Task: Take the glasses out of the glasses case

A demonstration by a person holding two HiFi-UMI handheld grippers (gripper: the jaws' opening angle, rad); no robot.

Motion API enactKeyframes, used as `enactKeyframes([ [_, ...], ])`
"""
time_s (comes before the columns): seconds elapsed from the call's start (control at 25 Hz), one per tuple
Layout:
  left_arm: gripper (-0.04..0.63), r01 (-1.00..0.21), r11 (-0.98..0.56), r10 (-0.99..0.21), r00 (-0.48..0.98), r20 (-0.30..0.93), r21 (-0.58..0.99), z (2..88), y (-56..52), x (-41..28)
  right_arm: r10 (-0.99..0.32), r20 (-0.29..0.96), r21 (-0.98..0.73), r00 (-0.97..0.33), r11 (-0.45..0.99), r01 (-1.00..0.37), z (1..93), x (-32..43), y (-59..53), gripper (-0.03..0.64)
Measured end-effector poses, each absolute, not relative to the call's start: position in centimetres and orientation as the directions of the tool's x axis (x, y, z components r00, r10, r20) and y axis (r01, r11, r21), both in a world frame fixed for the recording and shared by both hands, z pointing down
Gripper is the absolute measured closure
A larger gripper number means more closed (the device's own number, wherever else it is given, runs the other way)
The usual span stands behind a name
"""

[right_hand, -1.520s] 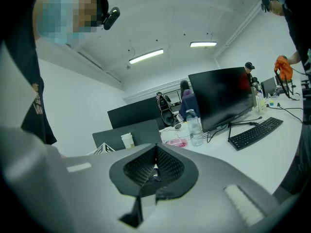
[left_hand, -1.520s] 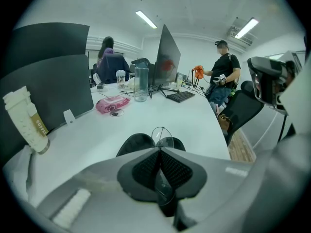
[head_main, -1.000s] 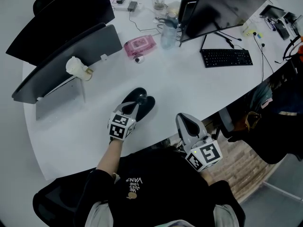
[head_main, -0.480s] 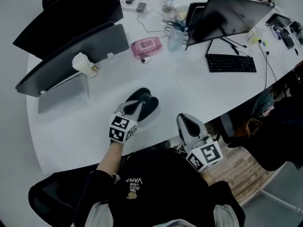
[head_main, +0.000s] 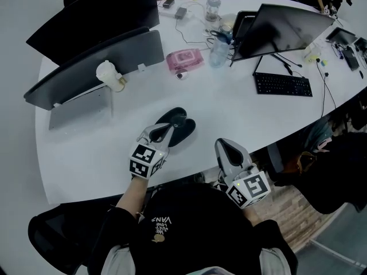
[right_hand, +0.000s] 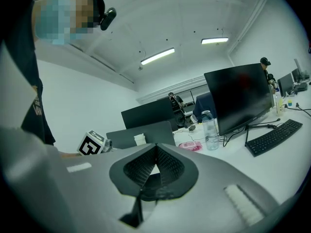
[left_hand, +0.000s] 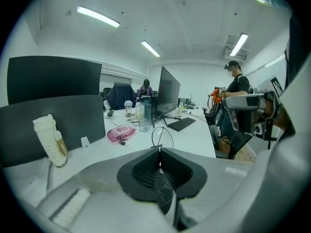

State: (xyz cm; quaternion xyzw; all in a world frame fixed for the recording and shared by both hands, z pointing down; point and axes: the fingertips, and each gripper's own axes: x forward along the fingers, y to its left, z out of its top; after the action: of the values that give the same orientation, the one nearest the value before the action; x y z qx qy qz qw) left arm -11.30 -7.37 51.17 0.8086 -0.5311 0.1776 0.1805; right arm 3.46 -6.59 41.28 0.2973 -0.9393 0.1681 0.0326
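So my left gripper (head_main: pixel 165 130) is pinching the glasses (left_hand: pixel 161 142) at the case (head_main: pixel 182 126); right gripper (head_main: pixel 225 146) clamped empty; shirt (head_main: pixel 162 218) says VANS.

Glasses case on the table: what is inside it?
The open glasses case shows only dark inside in the head view; the left gripper covers its near part. That gripper's jaws pinch thin wire glasses.

an open office: monitors (head_main: pixel 287 24) and keyboard (head_main: pixel 283 85) on a long white desk (head_main: pixel 229 105).

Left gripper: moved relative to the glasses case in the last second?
Yes. The left gripper, shut on the glasses, drew back slightly from the glasses case, toward the person.
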Motion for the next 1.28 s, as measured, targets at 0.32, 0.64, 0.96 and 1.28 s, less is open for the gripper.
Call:
enactKeyframes([
  [0.32,0.586,-0.929,-0.356,-0.838,0.364,0.406,0.098,48.1,-6.1,-11.4,-0.536,0.140,-0.287,-0.833,0.783,-0.552,40.6,3.1,-6.5,0.618],
  [0.64,0.586,-0.934,-0.348,-0.864,0.353,0.360,0.081,45.5,-4.8,-11.4,-0.523,0.122,-0.272,-0.843,0.799,-0.536,39.8,2.7,-6.9,0.618],
  [0.96,0.586,-0.941,-0.330,-0.892,0.336,0.304,0.071,43.1,-4.2,-11.5,-0.515,0.096,-0.259,-0.852,0.813,-0.521,39.0,2.2,-7.6,0.618],
  [1.28,0.586,-0.951,-0.300,-0.914,0.308,0.265,0.072,41.6,-3.1,-11.8,-0.495,0.085,-0.256,-0.865,0.828,-0.499,38.7,1.3,-7.8,0.618],
])
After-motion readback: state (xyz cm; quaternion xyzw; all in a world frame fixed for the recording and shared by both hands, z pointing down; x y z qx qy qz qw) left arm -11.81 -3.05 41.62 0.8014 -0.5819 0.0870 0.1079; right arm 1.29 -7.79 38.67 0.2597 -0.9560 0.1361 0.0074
